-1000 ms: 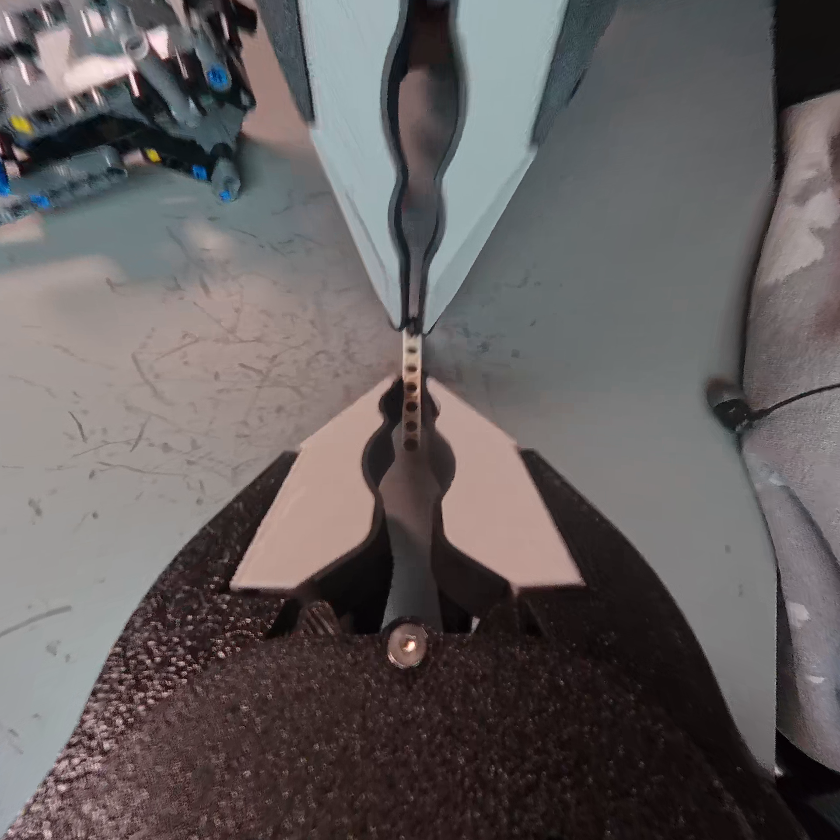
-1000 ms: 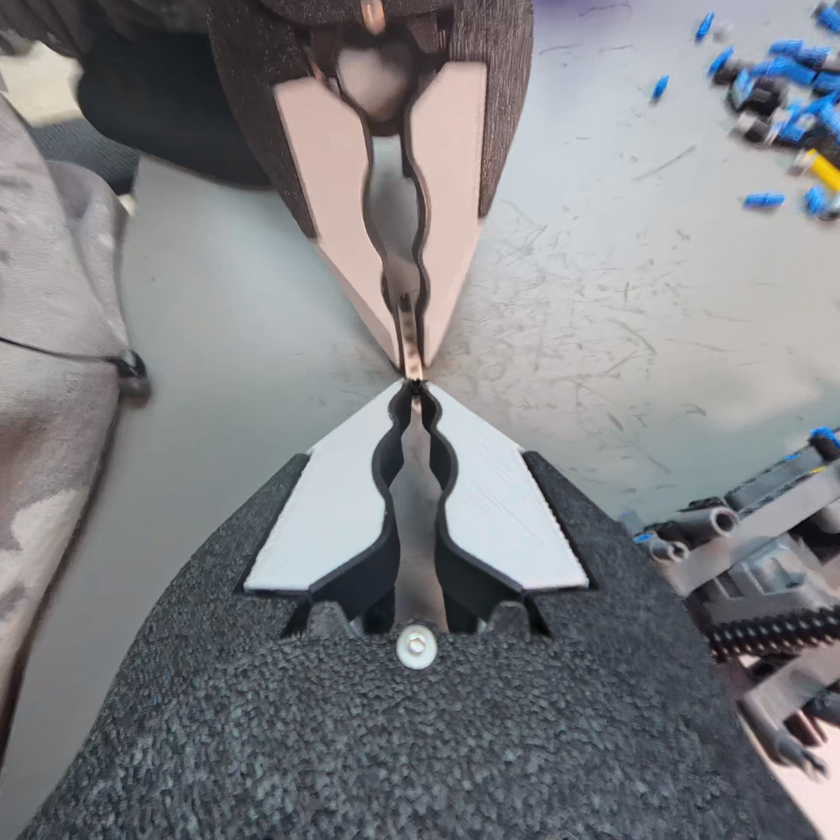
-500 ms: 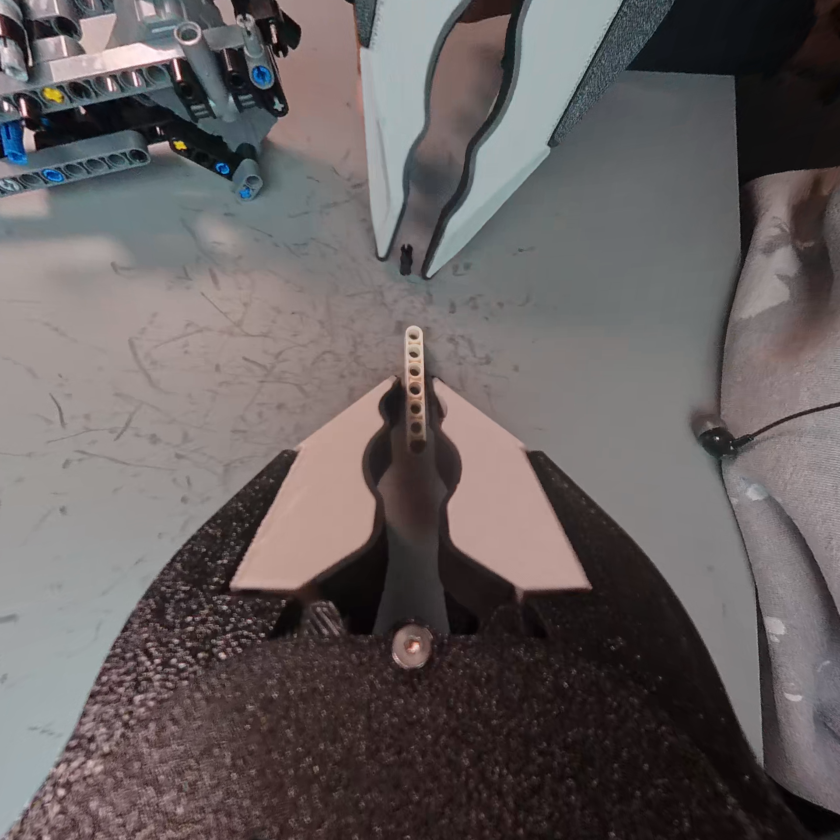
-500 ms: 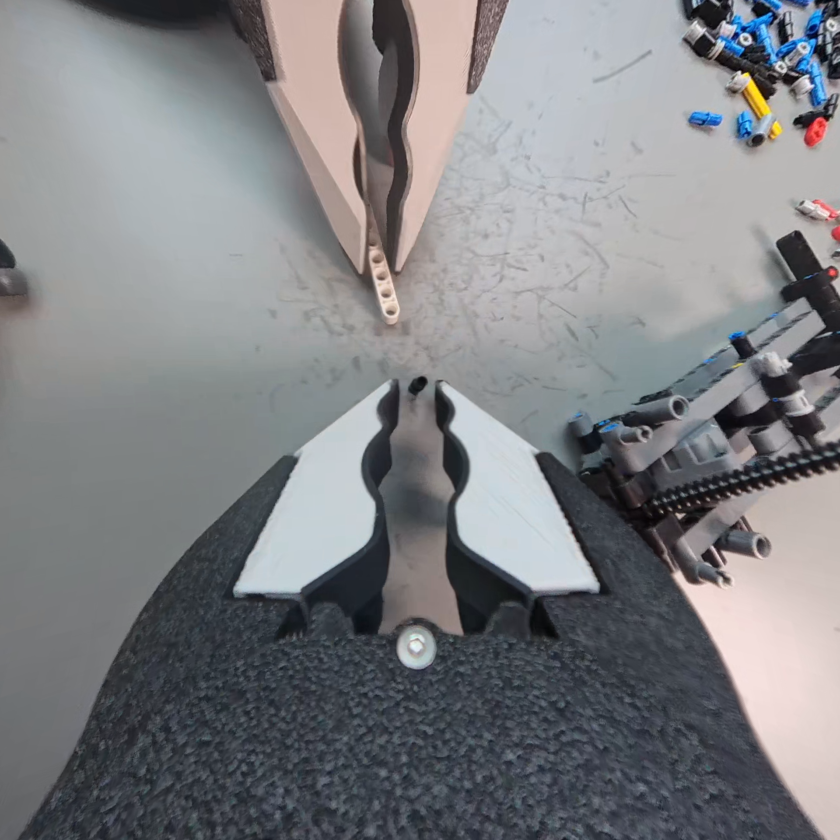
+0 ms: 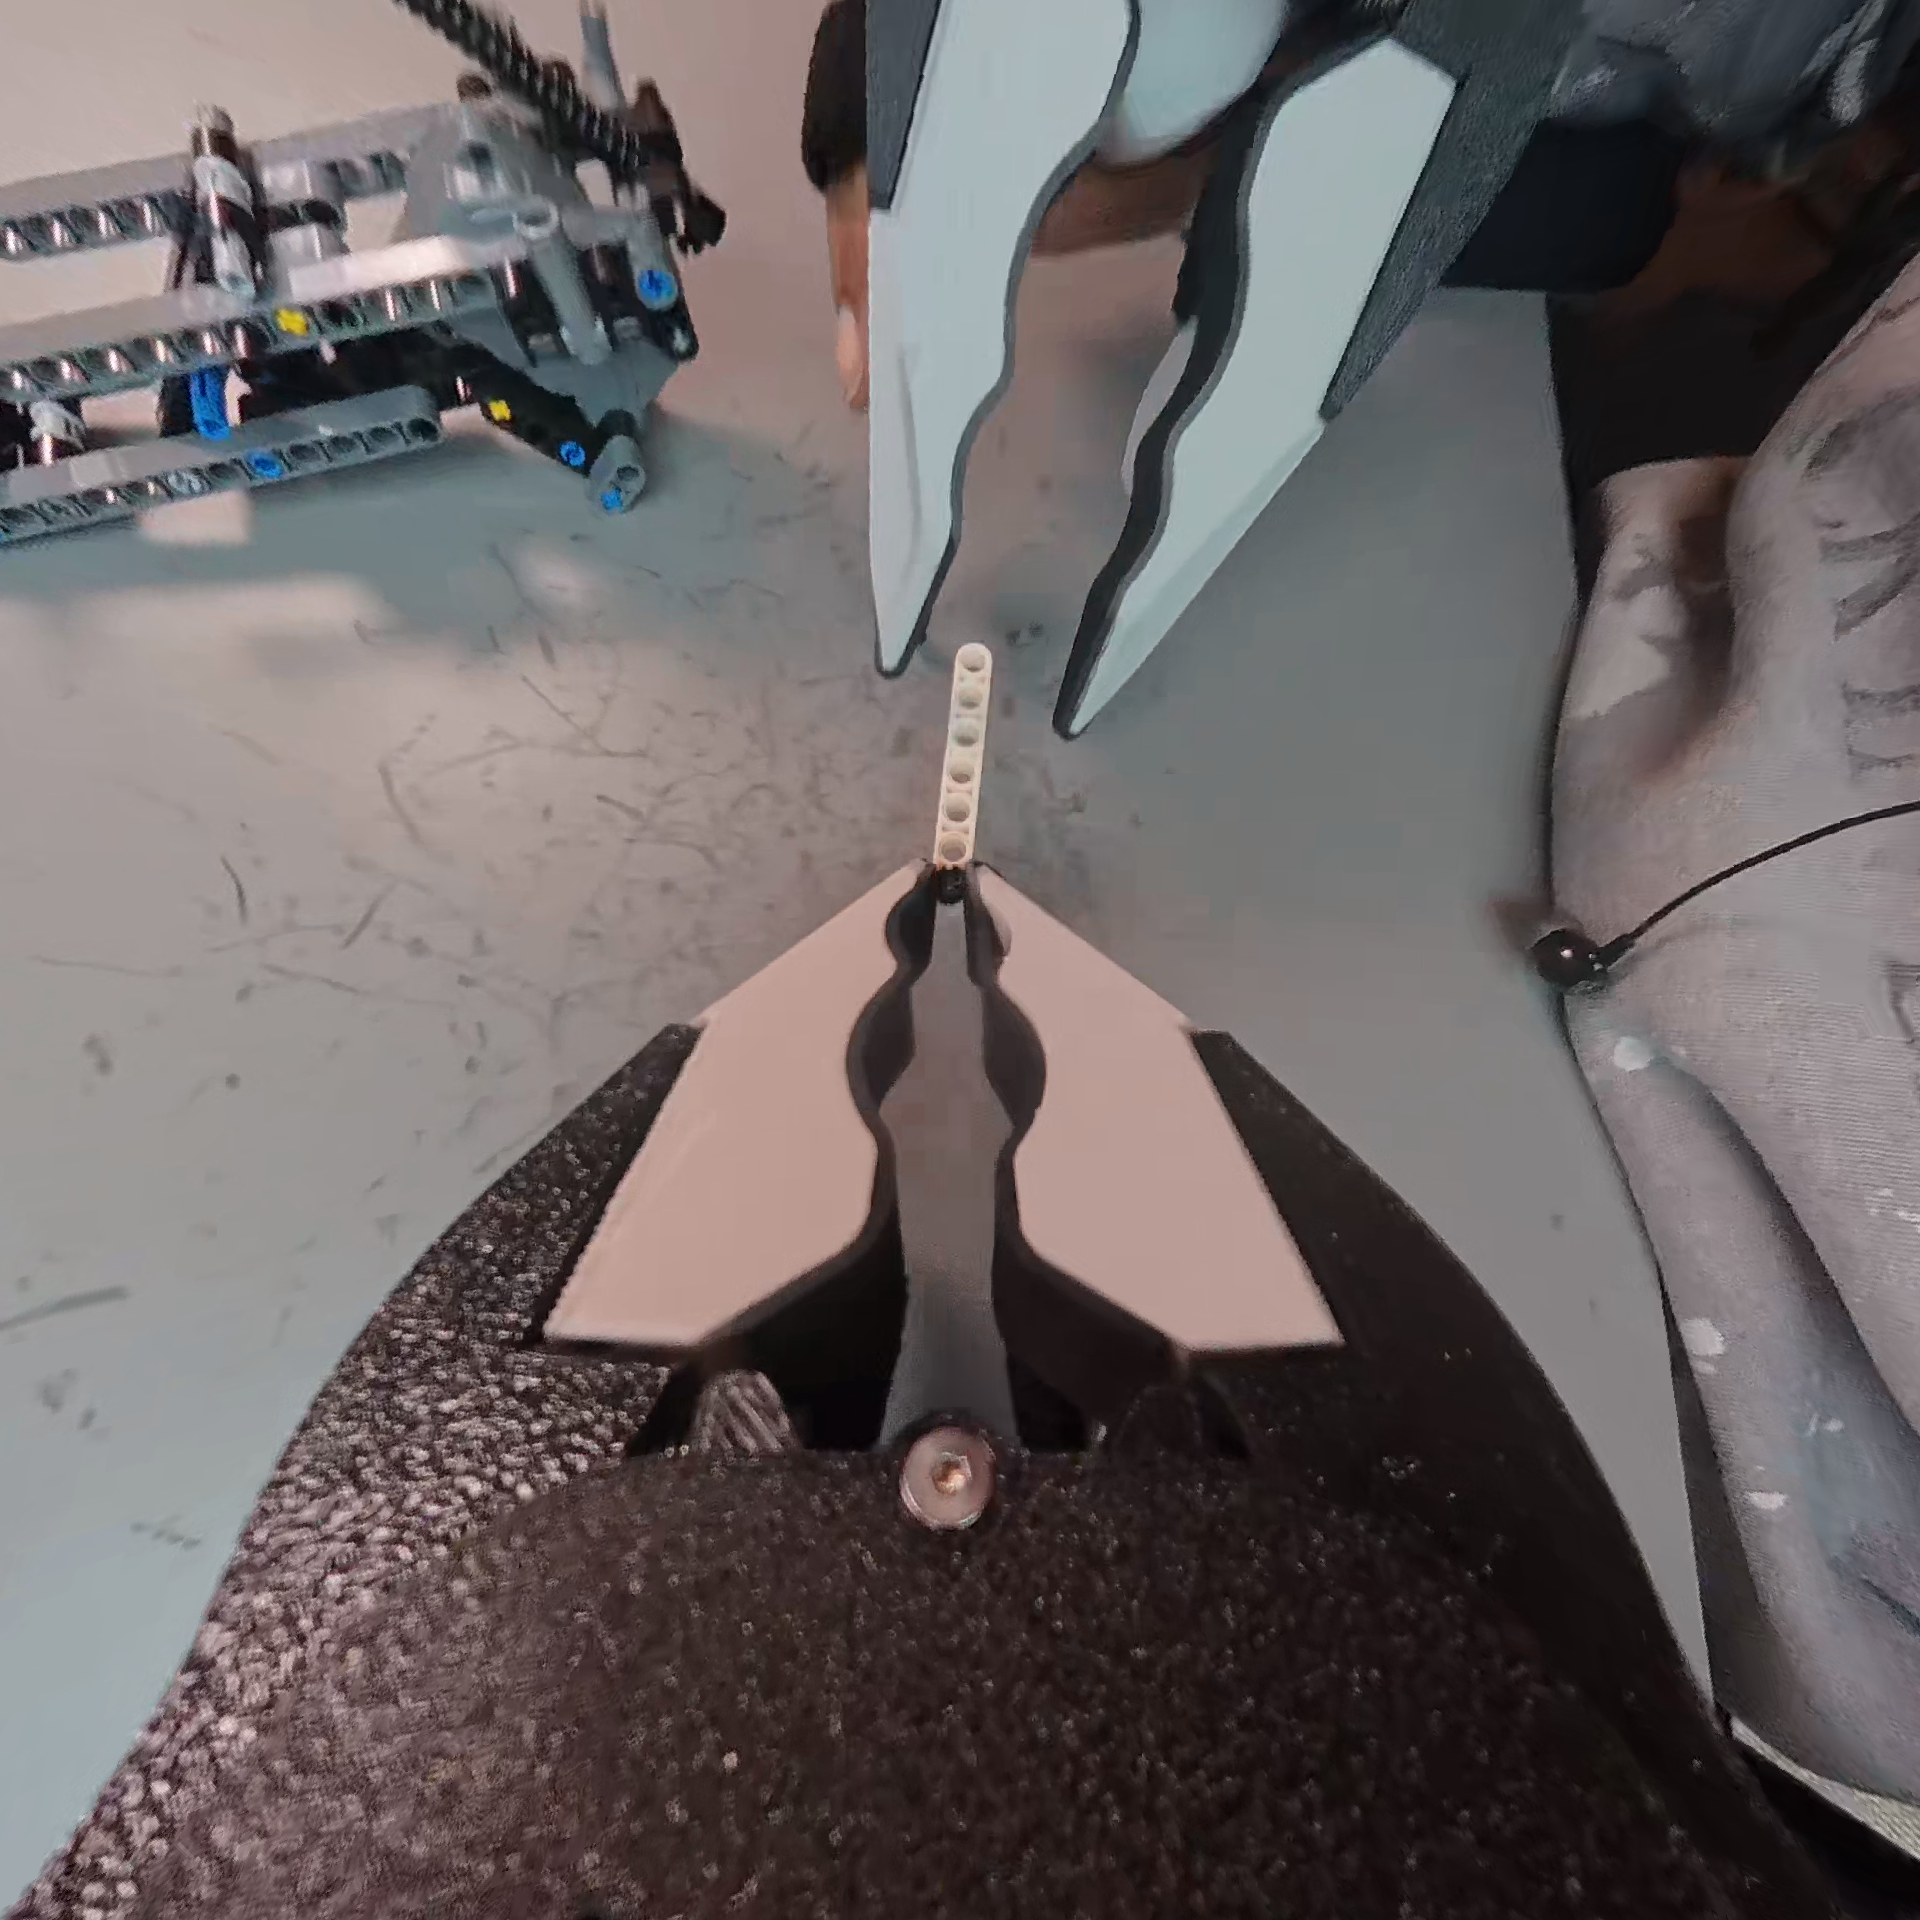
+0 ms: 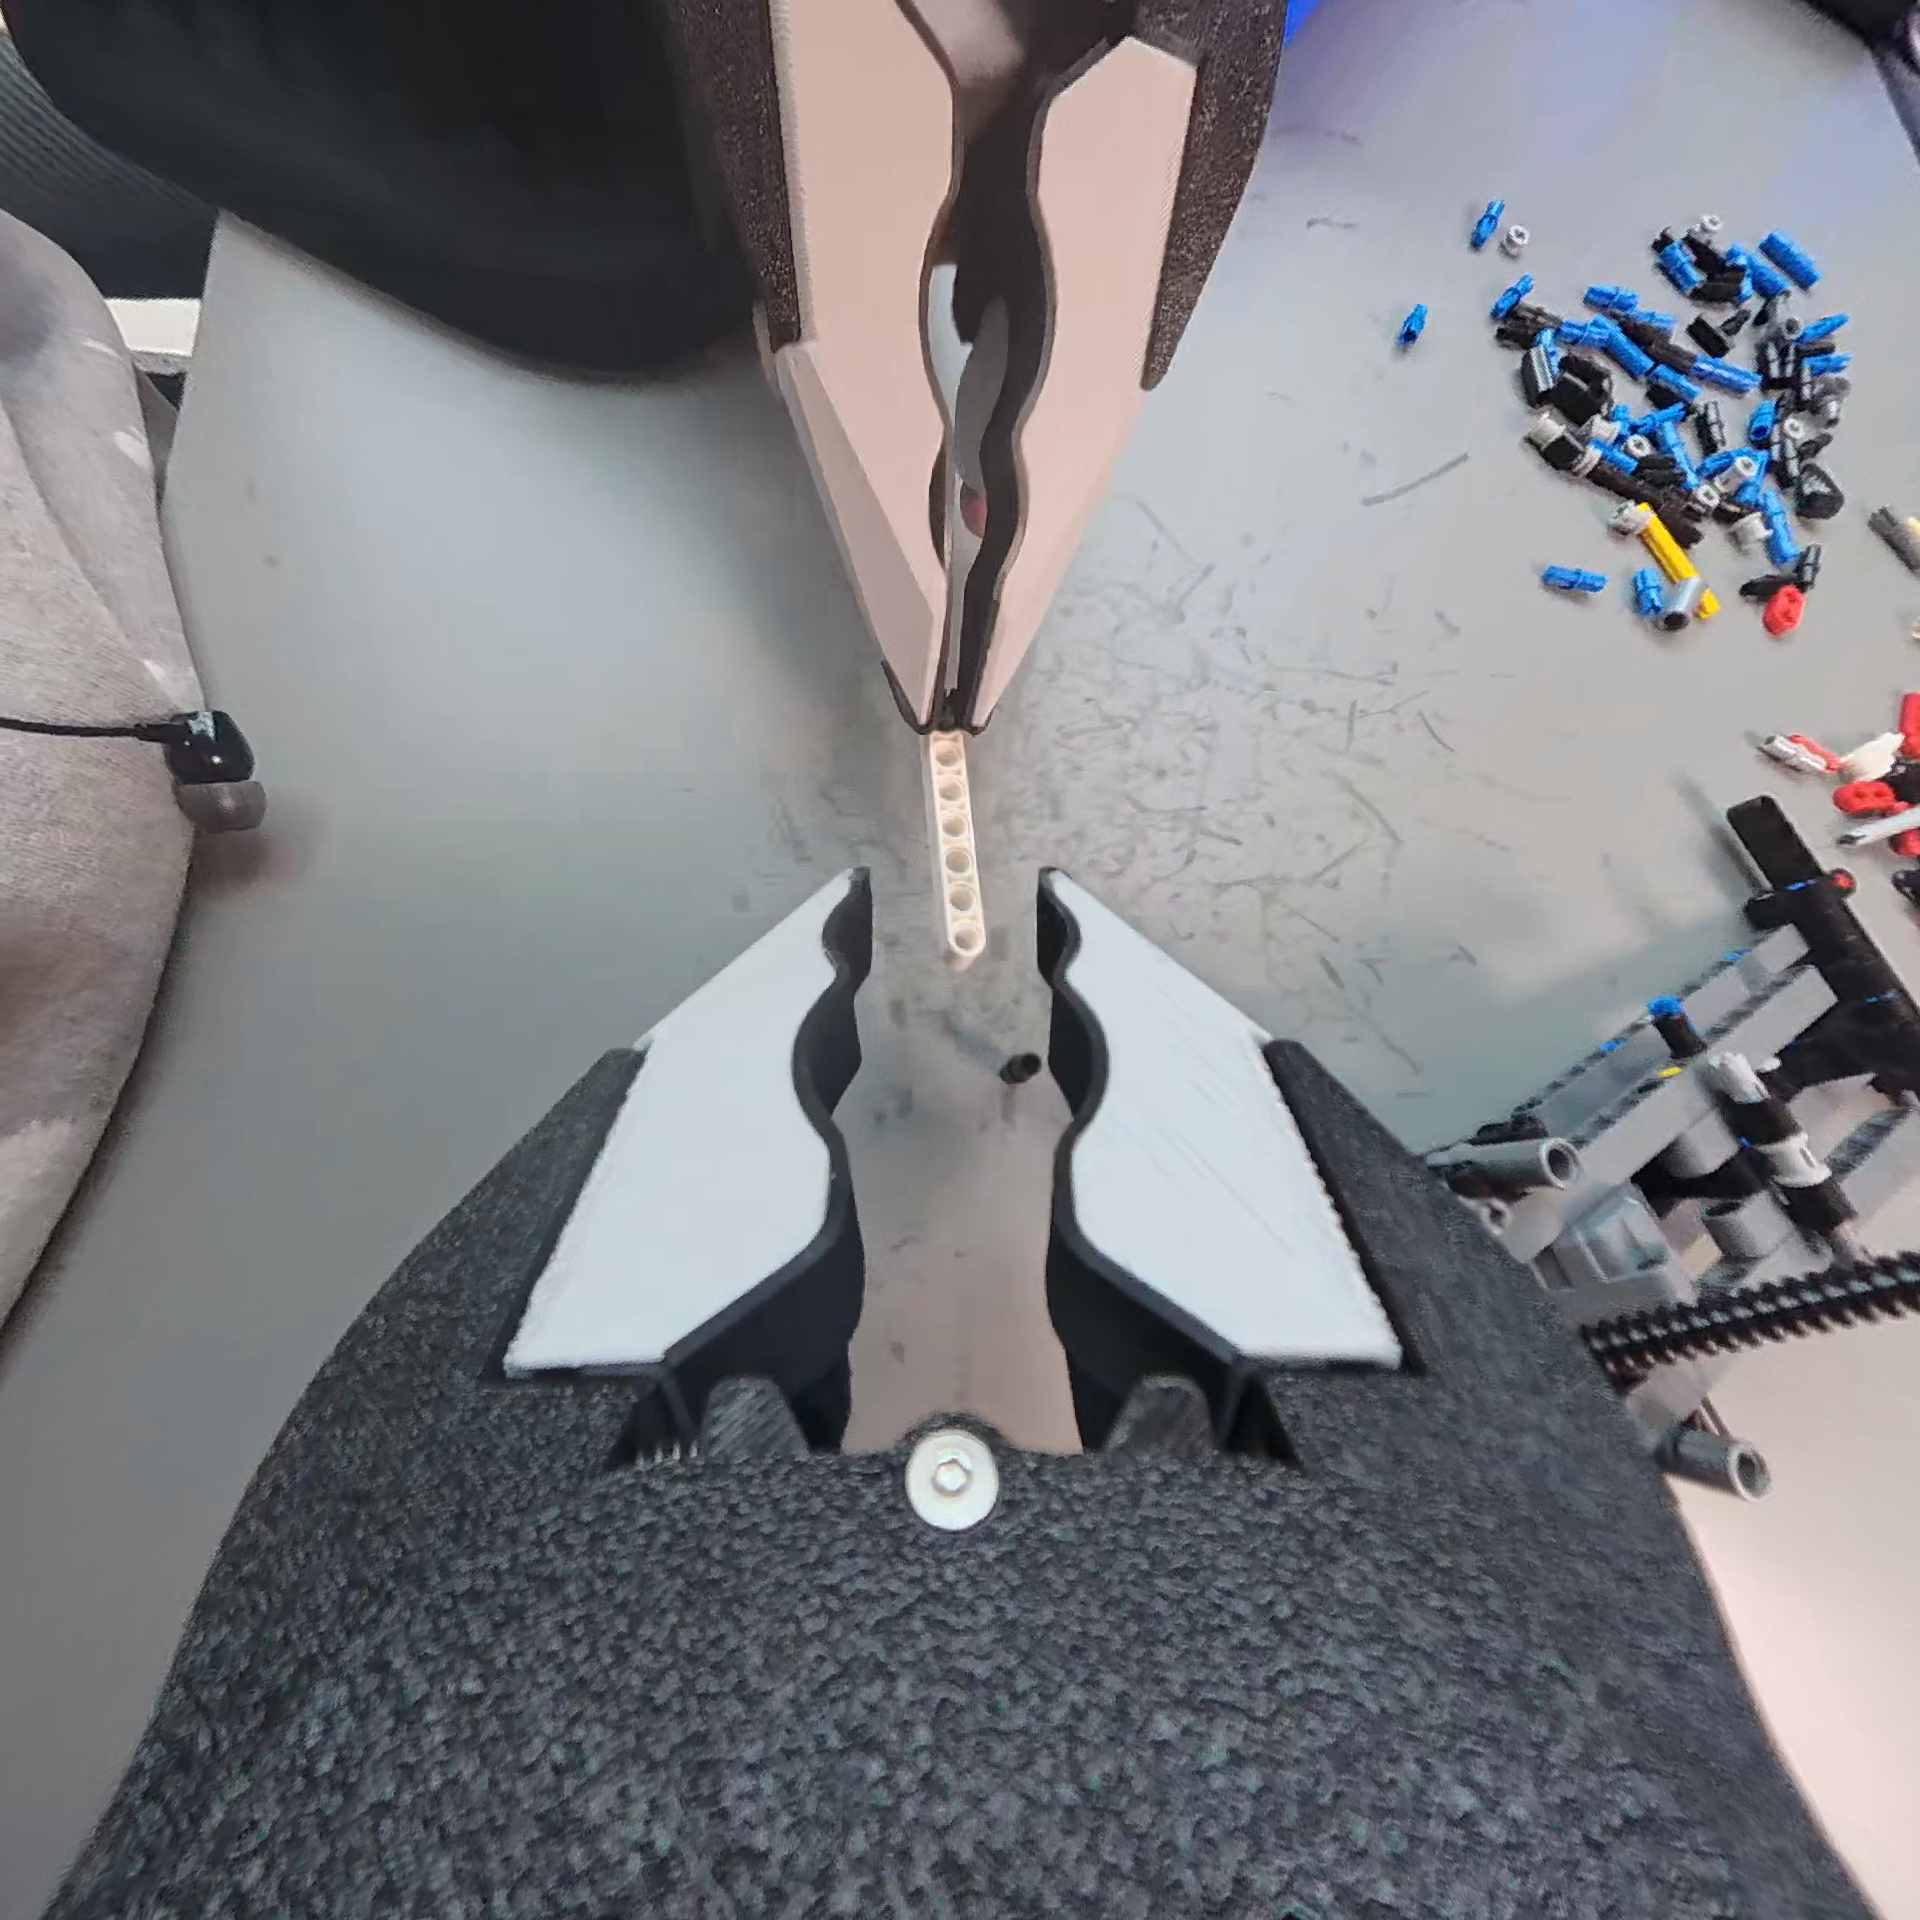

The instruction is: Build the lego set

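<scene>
The left tongs (image 5: pixel 951 878) pinch one end of a white holed beam (image 5: pixel 964 753), whose free end points between the wide-spread, empty right tongs (image 6: pixel 954 883).

White perforated beam (image 5: pixel 964 756) juts straight out, pinched at one end, above the scratched grey table (image 5: pixel 416 883). A tiny black pin (image 6: pixel 1019 1067) lies loose on the table below it. The grey half-built model (image 5: pixel 343 322), black toothed rack on top, sits well off, and the blue-and-black loose parts pile (image 6: pixel 1673 405) lies farther out.
</scene>
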Tool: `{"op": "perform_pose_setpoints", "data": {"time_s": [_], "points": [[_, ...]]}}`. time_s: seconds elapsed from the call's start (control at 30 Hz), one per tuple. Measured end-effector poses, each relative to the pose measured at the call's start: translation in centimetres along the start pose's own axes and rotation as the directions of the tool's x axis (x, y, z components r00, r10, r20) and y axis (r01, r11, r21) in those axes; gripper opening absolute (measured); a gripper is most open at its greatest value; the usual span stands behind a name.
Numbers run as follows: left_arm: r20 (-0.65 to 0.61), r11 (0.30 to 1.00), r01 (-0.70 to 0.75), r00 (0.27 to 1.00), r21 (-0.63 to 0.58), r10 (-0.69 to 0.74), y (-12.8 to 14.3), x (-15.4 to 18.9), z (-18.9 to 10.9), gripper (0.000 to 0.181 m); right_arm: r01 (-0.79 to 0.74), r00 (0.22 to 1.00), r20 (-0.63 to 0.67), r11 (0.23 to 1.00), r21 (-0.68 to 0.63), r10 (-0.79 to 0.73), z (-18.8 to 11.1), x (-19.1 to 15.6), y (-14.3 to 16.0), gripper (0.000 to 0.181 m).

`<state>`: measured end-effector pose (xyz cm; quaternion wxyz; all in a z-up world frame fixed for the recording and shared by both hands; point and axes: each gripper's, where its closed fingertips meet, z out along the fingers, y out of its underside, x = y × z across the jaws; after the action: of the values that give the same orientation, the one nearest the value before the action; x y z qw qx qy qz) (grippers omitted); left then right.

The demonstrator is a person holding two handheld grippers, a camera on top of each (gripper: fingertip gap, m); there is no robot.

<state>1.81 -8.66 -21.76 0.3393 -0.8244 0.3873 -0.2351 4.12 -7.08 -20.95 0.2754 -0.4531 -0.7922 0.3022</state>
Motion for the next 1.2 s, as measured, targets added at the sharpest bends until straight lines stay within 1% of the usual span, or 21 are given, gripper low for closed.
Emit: {"op": "perform_pose_setpoints", "data": {"time_s": [0.07, 0.13, 0.17, 0.23, 0.3, 0.33, 0.37, 0.47, 0.67, 0.8, 0.93, 1.07, 1.13, 1.2], "points": [[-0.028, 0.997, -0.005, 1.0, 0.081, 0.007, -1.2, 0.5, -0.6, 0.006, -0.013, 1.0, 0.003, 0.998, 0.058, 0.013, -0.2, 0.0, -0.9, 0.033], [-0.04, 0.99, -0.032, 0.998, 0.135, 0.038, -2.1, 1.1, -0.9, 0.006, -0.038, 0.999, 0.039, 0.994, 0.106, 0.034, -0.3, -0.6, -1.6, 0.03], [-0.043, 0.987, -0.045, 0.998, 0.154, 0.052, -2.6, 1.4, -1.0, 0.006, -0.036, 0.998, 0.048, 0.992, 0.121, 0.03, -0.3, -0.8, -1.9, 0.027], [-0.042, 0.983, -0.067, 0.996, 0.168, 0.075, -3.1, 1.8, -0.9, 0.006, -0.019, 0.999, 0.042, 0.988, 0.153, 0.013, -0.4, -0.9, -2.4, 0.008], [-0.029, 0.982, -0.093, 0.995, 0.166, 0.099, -3.3, 1.9, -1.0, 0.006, -0.008, 0.999, 0.039, 0.987, 0.157, 0.002, -0.5, -1.0, -2.5, 0.008], [-0.029, 0.98, -0.106, 0.993, 0.168, 0.112, -3.4, 2.1, -1.0, 0.005, -0.031, 0.998, 0.061, 0.987, 0.156, 0.022, -0.6, -1.3, -2.5, 0.007], [-0.023, 0.979, -0.122, 0.992, 0.165, 0.127, -3.4, 2.3, -1.0, 0.005, -0.048, 0.997, 0.072, 0.989, 0.137, 0.038, -0.5, -1.4, -2.4, 0.007], [-0.002, 0.977, -0.159, 0.987, 0.142, 0.161, -3.1, 2.4, -0.7, 0.005, -0.026, 0.998, 0.063, 0.998, 0.064, 0.022, 0.0, -1.7, -1.8, 0.007], [-0.01, 0.976, -0.155, 0.987, 0.155, 0.159, -3.1, 2.6, -0.8, 0.004, -0.04, 0.998, 0.045, 0.999, 0.03, 0.038, 0.8, -1.9, -1.7, 0.007], [-0.026, 0.972, -0.162, 0.985, 0.173, 0.169, -3.4, 2.9, -0.7, 0.004, -0.065, 0.996, 0.069, 0.998, 0.025, 0.063, 0.8, -2.1, -1.7, 0.007], [-0.041, 0.971, -0.191, 0.979, 0.143, 0.199, -3.0, 3.4, 0.1, 0.004, -0.066, 0.993, 0.098, 0.998, -0.018, 0.068, 1.3, -2.9, -0.8, 0.007], [-0.055, 0.977, -0.177, 0.981, 0.119, 0.184, -2.5, 3.1, 0.4, 0.005, -0.062, 0.996, 0.068, 0.998, 0.001, 0.062, 1.3, -2.6, -0.6, 0.007], [-0.074, 0.981, -0.146, 0.985, 0.128, 0.156, -2.5, 3.0, 0.3, 0.006, -0.082, 0.994, 0.082, 0.995, 0.051, 0.078, 1.0, -2.4, -0.8, 0.007], [-0.06, 0.984, -0.129, 0.989, 0.124, 0.137, -2.1, 2.5, 0.2, 0.006, -0.059, 0.997, 0.054, 0.996, 0.063, 0.056, 0.7, -1.9, -0.6, 0.008]]}}
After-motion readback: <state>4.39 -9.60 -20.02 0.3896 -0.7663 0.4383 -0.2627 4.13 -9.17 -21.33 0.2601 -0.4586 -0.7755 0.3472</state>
